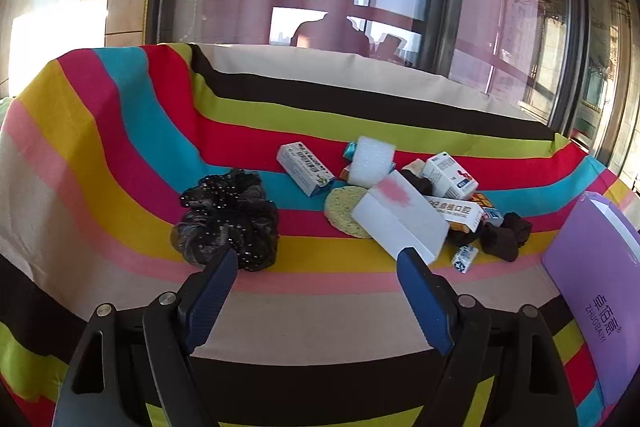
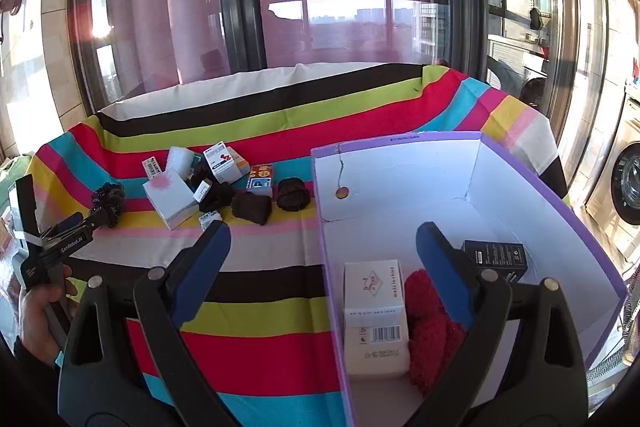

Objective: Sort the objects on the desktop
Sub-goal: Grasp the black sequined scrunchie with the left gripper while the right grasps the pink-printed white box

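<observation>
Right wrist view: purple box [image 2: 552,187], one, white inside, open top, on striped cloth [image 2: 260,283] at the table's right end. Contents, largest first: white carton [image 2: 374,311], one; red knit item [image 2: 430,323], one; black carton [image 2: 496,259], one, partly hidden. Right gripper [image 2: 324,251] hangs over the box's near wall, jaws spread wide, nothing between them.

Unsorted pile, mid-table, well left of the box. White box with pink stain [image 1: 400,219], one, long axis running toward the left gripper [image 1: 316,267], its near corner just beyond the right-hand finger [image 1: 424,291]. Black dotted fabric bundle [image 1: 228,219], one, just beyond the other finger. Left gripper wide open, holding nothing; judged the nearer hand for the next pick. Dark brown cloth lumps [image 2: 252,207], at least four. Small cartons and packets, several, overlapping; exact count not readable.
</observation>
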